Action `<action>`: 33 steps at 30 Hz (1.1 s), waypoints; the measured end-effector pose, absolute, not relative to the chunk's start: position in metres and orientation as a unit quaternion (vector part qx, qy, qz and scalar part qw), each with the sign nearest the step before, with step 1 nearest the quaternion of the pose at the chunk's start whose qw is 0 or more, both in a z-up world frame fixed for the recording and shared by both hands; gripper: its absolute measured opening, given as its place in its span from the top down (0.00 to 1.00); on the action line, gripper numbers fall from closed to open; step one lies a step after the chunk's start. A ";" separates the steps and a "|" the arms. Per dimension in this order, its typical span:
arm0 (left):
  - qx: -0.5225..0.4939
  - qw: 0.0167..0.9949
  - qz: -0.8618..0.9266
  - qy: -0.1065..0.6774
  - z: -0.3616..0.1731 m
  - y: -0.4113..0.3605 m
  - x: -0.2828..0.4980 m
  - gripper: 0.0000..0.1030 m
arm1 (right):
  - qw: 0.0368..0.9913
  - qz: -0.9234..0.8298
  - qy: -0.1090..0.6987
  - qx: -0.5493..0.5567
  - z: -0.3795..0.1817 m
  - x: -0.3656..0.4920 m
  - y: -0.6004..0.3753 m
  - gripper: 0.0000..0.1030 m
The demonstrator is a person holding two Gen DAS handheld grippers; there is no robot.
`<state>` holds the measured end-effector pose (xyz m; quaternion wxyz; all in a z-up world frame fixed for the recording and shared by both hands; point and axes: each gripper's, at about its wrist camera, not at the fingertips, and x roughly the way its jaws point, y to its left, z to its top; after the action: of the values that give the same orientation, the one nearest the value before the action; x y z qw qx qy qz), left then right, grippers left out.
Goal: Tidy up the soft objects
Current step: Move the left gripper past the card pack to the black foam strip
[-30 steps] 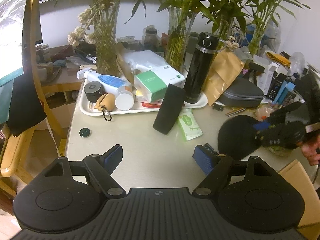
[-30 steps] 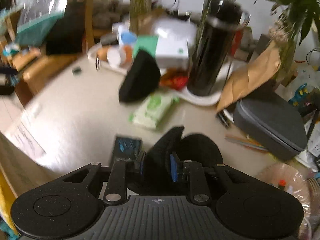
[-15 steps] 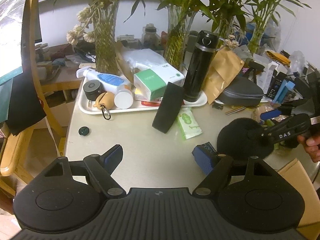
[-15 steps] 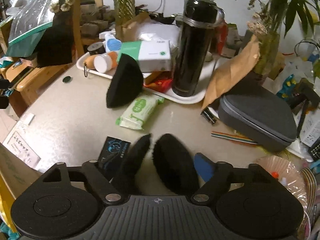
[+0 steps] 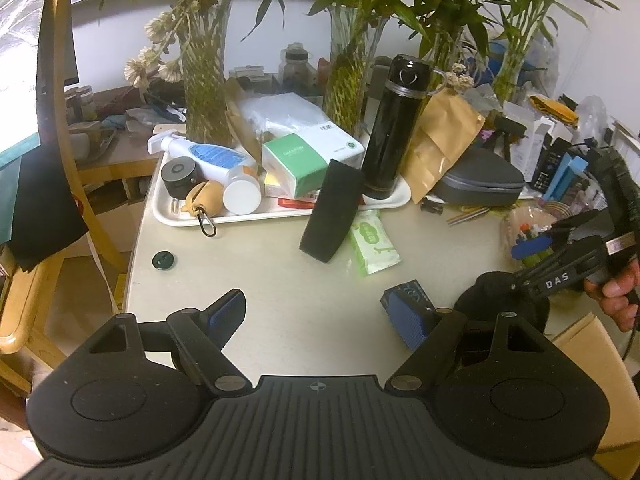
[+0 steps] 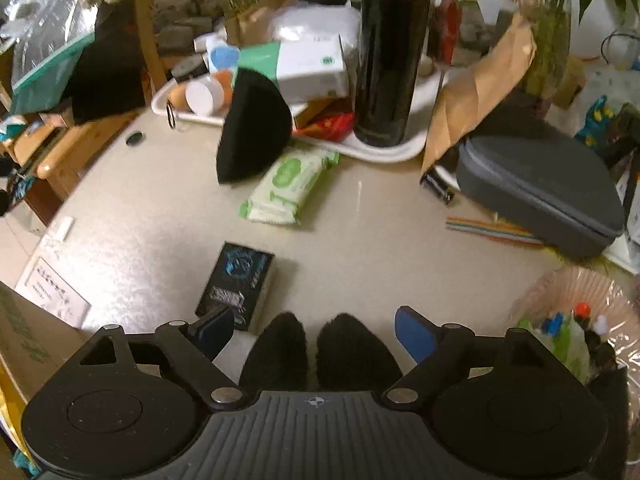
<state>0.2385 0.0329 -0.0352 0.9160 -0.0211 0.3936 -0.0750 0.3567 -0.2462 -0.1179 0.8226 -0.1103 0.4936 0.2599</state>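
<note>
A black fuzzy soft piece [image 6: 320, 354] lies folded in two lobes on the table between the open fingers of my right gripper [image 6: 316, 332]; it also shows in the left wrist view [image 5: 500, 300] under that gripper [image 5: 532, 256]. A second black soft pad [image 5: 332, 210] leans against the white tray [image 5: 172, 220]; in the right wrist view it [image 6: 252, 136] stands above a green wipes pack [image 6: 290, 184]. My left gripper [image 5: 320, 316] is open and empty above the bare table.
A small black-blue box [image 6: 240, 280] lies beside my right gripper's left finger. A black flask [image 5: 394, 128], boxes and bottles fill the tray. A grey case [image 6: 540, 192], paper bag [image 5: 440, 144], plant vases and a cardboard box [image 5: 592, 360] crowd the right and back.
My right gripper opened and let go of the black fuzzy piece, which now lies on the table between its fingers. The left gripper has hardly moved.
</note>
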 end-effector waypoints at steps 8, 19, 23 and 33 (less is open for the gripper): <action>-0.022 0.916 -0.073 0.395 -0.036 0.034 0.239 0.24 | 0.788 0.235 0.555 -0.126 -0.140 0.361 -0.250 0.19; -0.017 0.918 -0.097 0.384 -0.032 0.031 0.247 0.24 | 0.812 0.251 0.519 -0.095 -0.119 0.354 -0.255 0.70; -0.020 0.916 -0.120 0.383 -0.036 0.028 0.256 0.24 | 0.840 0.243 0.479 -0.079 -0.101 0.351 -0.262 0.70; 0.023 0.918 -0.184 0.351 -0.044 0.014 0.286 0.24 | 0.875 0.208 0.435 -0.044 -0.084 0.351 -0.282 0.70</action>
<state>0.2865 0.0135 -0.0441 0.9180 0.0233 0.3506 -0.1841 0.3513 -0.2819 -0.0840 0.8751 -0.0438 0.4346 0.2082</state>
